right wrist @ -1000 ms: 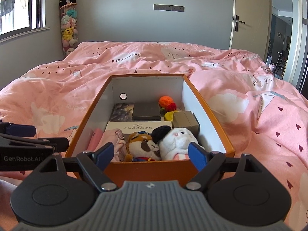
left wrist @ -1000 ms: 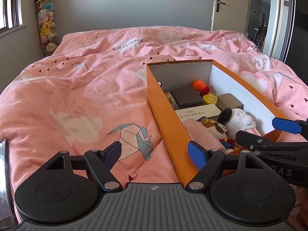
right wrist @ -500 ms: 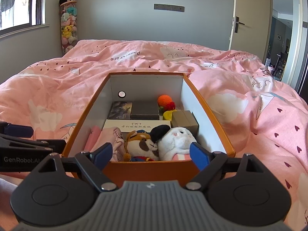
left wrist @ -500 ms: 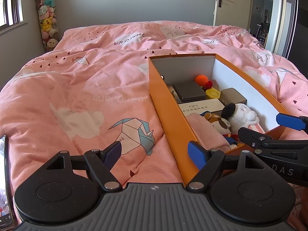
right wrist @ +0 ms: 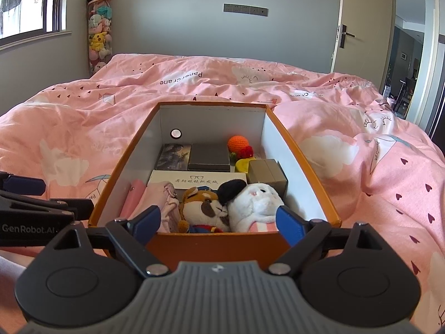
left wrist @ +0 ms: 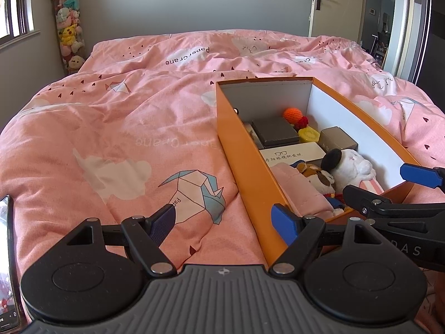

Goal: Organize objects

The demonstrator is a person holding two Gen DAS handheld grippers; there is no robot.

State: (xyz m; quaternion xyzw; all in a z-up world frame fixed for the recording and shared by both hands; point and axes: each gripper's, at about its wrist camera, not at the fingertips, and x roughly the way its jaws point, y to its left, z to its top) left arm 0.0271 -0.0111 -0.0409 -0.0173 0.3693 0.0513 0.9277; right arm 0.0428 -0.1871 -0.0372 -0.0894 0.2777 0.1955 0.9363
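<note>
An orange box (right wrist: 306, 167) with white inner walls lies on the pink duvet (right wrist: 375, 181). It holds a white plush rabbit (right wrist: 258, 203), a brown plush dog (right wrist: 203, 208), a pink pouch (right wrist: 164, 194), a white glasses case (right wrist: 197, 179), a grey box (right wrist: 208, 157), an olive box (right wrist: 267, 175) and an orange knitted ball (right wrist: 237, 144). My right gripper (right wrist: 217, 224) hovers over the box's near end. Its jaws are opening and grip nothing. My left gripper (left wrist: 224, 220) stands open and empty by the box's left wall (left wrist: 242, 153).
A clear tube of plush toys (right wrist: 98, 36) stands in the far left corner under a window. A door (right wrist: 358, 27) and a doorway are at the far right. A phone screen (left wrist: 5, 250) shows at the left edge. The duvet spreads all around the box.
The right gripper's jaws have spread a little wider. Both views have shifted only slightly; the box and its contents lie as before.
</note>
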